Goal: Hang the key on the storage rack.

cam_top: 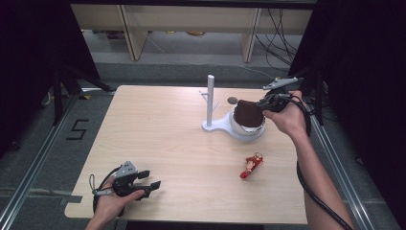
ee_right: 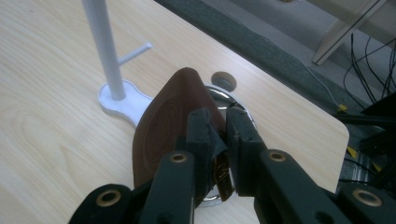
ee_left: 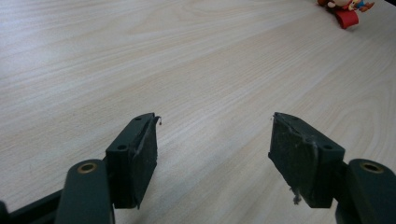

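At the far right of the table (cam_top: 158, 124), your right gripper (cam_top: 265, 102) is clamped on the edge of a brown leather piece (cam_top: 248, 112), which may be a pouch or a cap; I cannot tell which; the right gripper view has the two jaws pinched tight on the brown rim, with the piece (ee_right: 161, 126) draped over the round dish end of a white stand (cam_top: 225, 125). Your left gripper (cam_top: 149, 182) rests low at the near left corner, jaws well apart with nothing between them; bare wood lies ahead of it in the left gripper view.

The step in hand looks like moving the brown piece at the stand's dish, lifting it off or setting it down; the pictures do not settle which. The next move calls for keeping the pinch firm on that thin edge, moving straight so the dish is not dragged, and staying clear of the upright white post (cam_top: 210, 98) with its small side peg just beside.

Counted: two grippers; one brown piece; one white stand with one post; one small red figure toy (cam_top: 251, 166) lying on the table nearer you, well apart from the stand; one round hole (cam_top: 232, 100) in the tabletop behind the dish.
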`<state>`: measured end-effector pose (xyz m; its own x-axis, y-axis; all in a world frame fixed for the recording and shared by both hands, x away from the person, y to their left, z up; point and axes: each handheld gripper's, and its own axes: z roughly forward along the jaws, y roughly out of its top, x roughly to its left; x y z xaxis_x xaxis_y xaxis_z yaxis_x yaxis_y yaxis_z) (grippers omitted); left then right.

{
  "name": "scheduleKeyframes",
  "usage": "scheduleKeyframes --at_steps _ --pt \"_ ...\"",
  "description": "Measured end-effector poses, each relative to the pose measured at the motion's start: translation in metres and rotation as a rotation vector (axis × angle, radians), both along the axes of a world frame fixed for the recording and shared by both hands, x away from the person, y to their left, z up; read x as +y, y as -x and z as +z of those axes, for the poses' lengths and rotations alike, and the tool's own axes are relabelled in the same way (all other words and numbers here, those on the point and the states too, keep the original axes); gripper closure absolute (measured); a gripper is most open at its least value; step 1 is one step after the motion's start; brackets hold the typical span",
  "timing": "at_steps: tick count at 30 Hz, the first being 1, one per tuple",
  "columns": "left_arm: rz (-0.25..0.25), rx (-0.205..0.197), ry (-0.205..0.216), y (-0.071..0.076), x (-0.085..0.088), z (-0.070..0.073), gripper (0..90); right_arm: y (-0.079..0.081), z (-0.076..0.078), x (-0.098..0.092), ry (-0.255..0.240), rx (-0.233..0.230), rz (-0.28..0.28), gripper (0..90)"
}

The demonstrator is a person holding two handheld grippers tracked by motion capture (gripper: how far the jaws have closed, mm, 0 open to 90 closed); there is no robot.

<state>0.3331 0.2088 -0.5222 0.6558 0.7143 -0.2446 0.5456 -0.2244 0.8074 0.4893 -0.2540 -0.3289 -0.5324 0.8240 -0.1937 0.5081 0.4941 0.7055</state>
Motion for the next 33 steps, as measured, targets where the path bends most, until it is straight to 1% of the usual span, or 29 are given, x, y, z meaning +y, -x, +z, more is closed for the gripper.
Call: scheduleKeyframes --at_steps 1,2,3,4,8,9,10,11,12,13,17,18,19,21,23,24,25,26,27,29,30,33 --pt "0.000 0.000 0.000 0.000 0.000 0.000 31.4 -0.001 -0.001 0.000 0.001 0.002 -0.005 81.1" --pt "0.003 -0.008 0.000 0.000 0.000 -0.001 31.4 -0.003 -0.003 -0.002 0.002 0.005 -0.016 81.1" --pt "0.005 -0.008 0.000 0.000 0.000 -0.001 31.3 -0.004 -0.003 -0.004 0.014 -0.007 -0.008 81.1" --pt "0.002 -0.008 0.000 0.000 0.000 -0.002 31.4 -0.005 -0.003 -0.004 0.007 -0.004 -0.013 81.1" --pt "-0.001 -0.007 0.002 0.000 0.000 -0.002 31.3 -0.006 -0.003 -0.004 0.018 -0.009 -0.012 81.1" --pt "0.003 -0.007 0.001 0.000 0.000 -0.002 31.3 -0.006 -0.003 -0.004 0.015 -0.002 -0.018 81.1" --pt "0.002 -0.003 0.000 0.000 0.000 -0.002 31.3 -0.006 -0.003 -0.003 0.015 -0.006 -0.017 81.1" --pt "0.002 -0.003 -0.001 0.000 0.000 -0.002 31.3 -0.005 -0.004 -0.003 0.026 -0.007 -0.014 81.1" --pt "0.001 -0.003 -0.001 0.000 0.000 -0.002 31.3 -0.004 -0.004 -0.003 0.022 0.001 -0.014 81.1" --pt "0.001 -0.003 -0.001 0.000 0.000 -0.002 31.3 -0.003 -0.005 -0.003 0.032 -0.006 -0.005 81.0" --pt "-0.006 0.001 -0.003 0.000 0.000 -0.002 31.3 -0.001 -0.008 -0.003 0.039 -0.002 -0.004 81.0" --pt "-0.005 0.002 -0.003 0.000 0.000 -0.002 31.3 -0.001 -0.009 -0.004 0.041 -0.008 0.001 81.0" --pt "-0.002 -0.001 0.001 0.000 -0.001 -0.002 31.3 -0.001 -0.009 -0.004 0.033 0.000 -0.005 81.1" --pt "0.004 -0.004 0.003 0.000 -0.002 -0.002 31.3 -0.002 -0.010 -0.005 0.045 -0.001 -0.002 81.0" --pt "-0.003 -0.006 0.004 0.000 -0.001 -0.003 31.3 -0.002 -0.010 -0.006 0.044 0.000 -0.004 81.0" --pt "-0.005 0.001 -0.001 0.000 -0.001 -0.002 31.3 -0.002 -0.011 -0.006 0.047 -0.003 -0.001 81.0" --pt "-0.005 0.001 -0.001 0.000 0.000 -0.002 31.3 -0.001 -0.012 -0.006 0.032 0.010 -0.015 81.0" --pt "-0.006 0.003 -0.004 0.000 0.000 -0.002 31.3 -0.002 -0.013 -0.008 0.047 0.003 0.001 81.0" --pt "-0.005 0.002 -0.002 0.000 0.000 -0.002 31.3 -0.001 -0.015 -0.010 0.033 0.012 -0.006 81.0" --pt "-0.005 0.003 -0.002 0.000 0.000 -0.002 31.3 -0.001 -0.015 -0.011 0.030 0.014 -0.013 81.0" --pt "-0.006 0.003 -0.003 0.000 0.000 -0.002 31.3 -0.002 -0.017 -0.012 0.037 0.007 -0.008 81.0" --pt "-0.002 0.000 0.001 -0.001 -0.001 -0.003 31.3 -0.001 -0.018 -0.013 0.035 0.017 -0.010 81.0"
